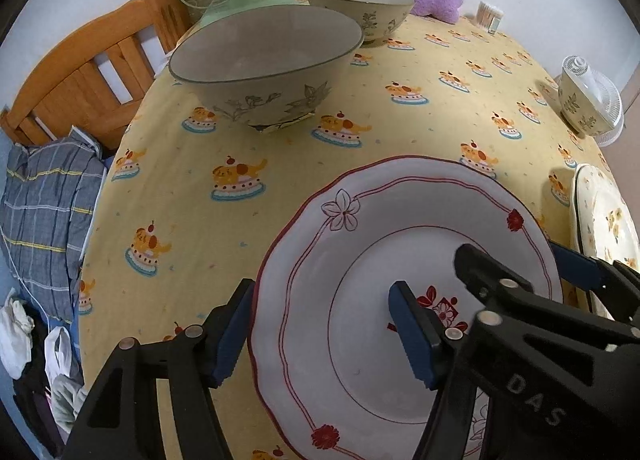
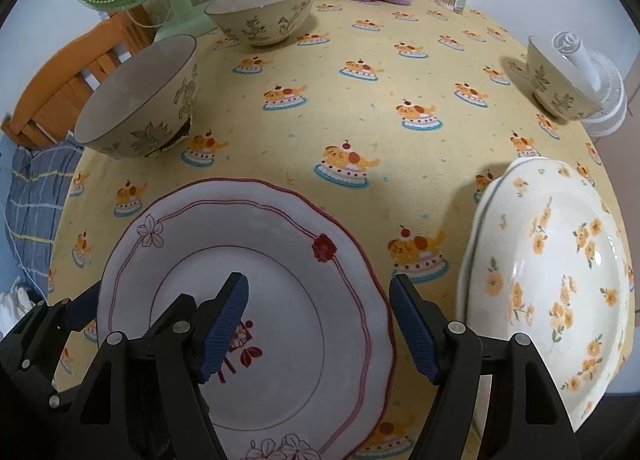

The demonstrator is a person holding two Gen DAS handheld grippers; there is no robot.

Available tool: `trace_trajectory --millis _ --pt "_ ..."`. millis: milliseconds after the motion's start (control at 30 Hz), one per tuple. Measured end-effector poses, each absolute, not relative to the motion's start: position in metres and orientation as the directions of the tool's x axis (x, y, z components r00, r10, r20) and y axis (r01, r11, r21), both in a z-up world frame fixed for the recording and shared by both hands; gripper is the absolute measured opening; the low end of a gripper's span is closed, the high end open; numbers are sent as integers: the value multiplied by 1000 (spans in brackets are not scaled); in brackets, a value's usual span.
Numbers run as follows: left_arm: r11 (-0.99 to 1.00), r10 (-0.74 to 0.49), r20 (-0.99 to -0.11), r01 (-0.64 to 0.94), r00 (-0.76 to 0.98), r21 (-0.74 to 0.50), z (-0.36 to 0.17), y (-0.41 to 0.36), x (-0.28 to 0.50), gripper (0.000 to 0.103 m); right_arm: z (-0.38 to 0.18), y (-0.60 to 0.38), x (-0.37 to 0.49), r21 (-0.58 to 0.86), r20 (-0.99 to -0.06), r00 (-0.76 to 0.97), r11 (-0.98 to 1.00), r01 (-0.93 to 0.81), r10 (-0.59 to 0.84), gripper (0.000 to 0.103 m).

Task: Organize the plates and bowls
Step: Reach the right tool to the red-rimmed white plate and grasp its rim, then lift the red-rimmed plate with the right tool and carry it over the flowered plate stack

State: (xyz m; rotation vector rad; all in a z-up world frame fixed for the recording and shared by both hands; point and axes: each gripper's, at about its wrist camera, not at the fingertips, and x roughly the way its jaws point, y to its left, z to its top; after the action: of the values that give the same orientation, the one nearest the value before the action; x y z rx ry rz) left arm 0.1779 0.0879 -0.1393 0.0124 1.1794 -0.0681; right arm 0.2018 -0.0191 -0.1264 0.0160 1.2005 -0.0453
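Red-trimmed white scalloped plate (image 2: 256,280) straddled by both gaping claws.
Left claw (image 1: 324,332) and right claw (image 2: 320,328) released; seat pads on opposite rims, clench evenly.

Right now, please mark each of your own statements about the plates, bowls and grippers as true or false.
1. Both grippers straddle the red-rimmed plate. True: the left gripper at its left rim, the right gripper at its right.
2. Food lies on that plate. False: it is bare.
3. The yellow-flowered plate is stacked on the red-rimmed plate. False: they lie apart.
4. Three bowls are visible. True: large bowl, far bowl, right-hand bowl.
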Motion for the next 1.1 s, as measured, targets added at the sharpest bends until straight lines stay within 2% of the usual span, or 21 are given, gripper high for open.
trace_trajectory --millis 600,1100 --pt "996 -65 -937 83 342 -39 -134 85 167 69 -127 -15 197 -36 -950 309 997 68 -55 75" --pt "988 -107 -913 149 394 -51 -83 76 149 69 -71 -19 167 -53 -926 366 991 122 -94 75"
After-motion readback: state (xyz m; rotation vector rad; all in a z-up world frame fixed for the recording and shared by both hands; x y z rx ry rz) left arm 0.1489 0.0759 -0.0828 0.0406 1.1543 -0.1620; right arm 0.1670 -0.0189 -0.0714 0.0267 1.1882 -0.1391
